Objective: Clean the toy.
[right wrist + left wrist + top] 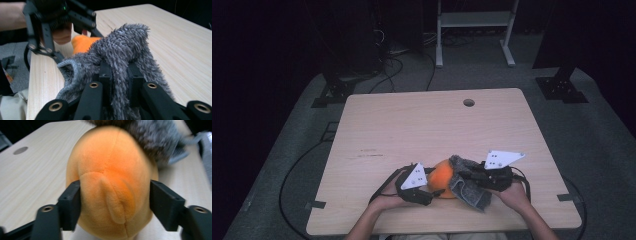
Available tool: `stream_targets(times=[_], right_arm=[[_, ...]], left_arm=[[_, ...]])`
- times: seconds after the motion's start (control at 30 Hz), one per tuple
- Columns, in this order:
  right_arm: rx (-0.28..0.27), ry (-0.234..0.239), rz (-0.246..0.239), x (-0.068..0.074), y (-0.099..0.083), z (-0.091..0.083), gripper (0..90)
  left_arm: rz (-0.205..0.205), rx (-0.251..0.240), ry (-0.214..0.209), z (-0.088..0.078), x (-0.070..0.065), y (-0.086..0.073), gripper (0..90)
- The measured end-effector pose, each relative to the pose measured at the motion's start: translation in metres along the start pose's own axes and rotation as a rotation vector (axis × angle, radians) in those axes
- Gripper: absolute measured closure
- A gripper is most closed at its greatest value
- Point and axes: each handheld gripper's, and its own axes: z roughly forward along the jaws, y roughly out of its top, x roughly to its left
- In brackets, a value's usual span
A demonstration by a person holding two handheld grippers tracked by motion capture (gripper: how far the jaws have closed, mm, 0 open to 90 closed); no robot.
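both tongs meet at the near middle of the wooden table [412, 125], one in each hand. left gripper [432, 190] comes in from the left in the high view, its grey three-cornered plate tilted on top, and points at the orange plush toy [443, 178] that sits on the tabletop between the two hands. in the left gripper view its two black jaws stand on either side of the toy's rounded orange body [110, 187]; the left pad lies against the plush and the right pad is at its edge, yet the plush does not look squeezed, so this grip reads as released rather than clenched, with the toy between the jaws. right gripper [464, 176] comes in from the right, and in the right gripper view its jaws are drawn close together, clamped on a fold of the grey fuzzy cloth [125, 47], which bunches up over them and falls down both sides. from above, that grey cloth [467, 187] drapes over the right side of the orange toy and hangs to the table toward the near edge. past the cloth in the right gripper view a bit of orange plush [83, 42] peeks out, with the other gripper and the hand holding it behind. a round hole [468, 102] sits near the table's far edge, well apart from the work.
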Motion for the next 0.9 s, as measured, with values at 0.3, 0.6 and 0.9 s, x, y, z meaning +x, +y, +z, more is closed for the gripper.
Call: stream_targets(times=[0.3,0.6,0.9], right_arm=[[-0.016,-0.024,0.003,0.003,-0.009,-0.007,77.7],[0.111,-0.099,0.114,-0.03,-0.054,-0.024,77.6],[-0.015,-0.046,0.058,-0.014,-0.025,-0.026,77.6]], left_arm=[[-0.035,0.0,0.039,0.004,-0.002,0.003,30.1],[-0.024,0.006,0.021,-0.001,0.0,-0.004,31.5],[0.007,0.007,-0.003,-0.001,-0.002,-0.005,31.5]])
